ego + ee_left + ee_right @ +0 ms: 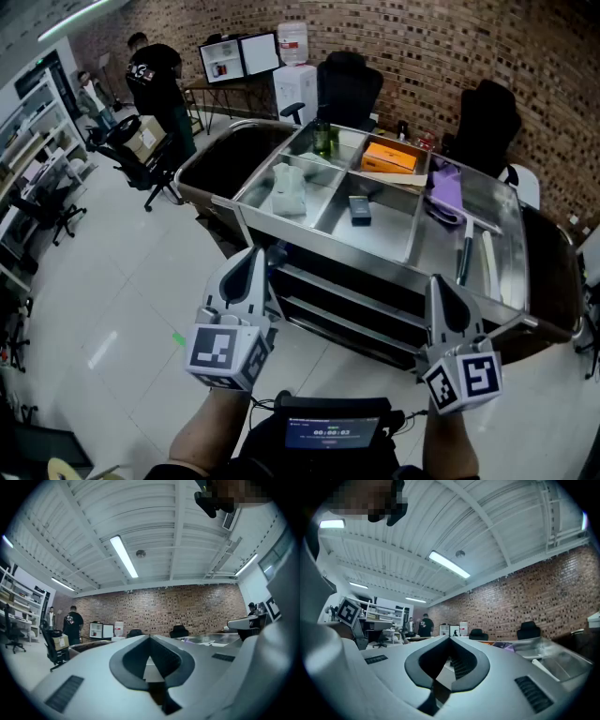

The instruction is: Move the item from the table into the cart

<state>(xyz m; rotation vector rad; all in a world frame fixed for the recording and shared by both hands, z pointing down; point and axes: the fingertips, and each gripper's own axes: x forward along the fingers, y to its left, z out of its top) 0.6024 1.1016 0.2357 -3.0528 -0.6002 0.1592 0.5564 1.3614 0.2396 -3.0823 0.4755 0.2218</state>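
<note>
A steel cart (389,246) with several top compartments stands in front of me. In it lie a white bag (289,190), a small dark box (360,210), an orange box (389,157), a green bottle (322,138) and a purple cloth (446,189). My left gripper (255,255) hovers at the cart's near left edge, jaws together and empty. My right gripper (439,283) hangs at the near right edge, also shut and empty. In the left gripper view the left gripper (150,638) points level at the brick wall; in the right gripper view the right gripper (450,639) does the same.
Dark brown tables (228,157) flank the cart on the left and on the right (555,272). Black office chairs (348,89) stand behind it by the brick wall. A person in black (157,80) stands far left near shelves. White floor lies to my left.
</note>
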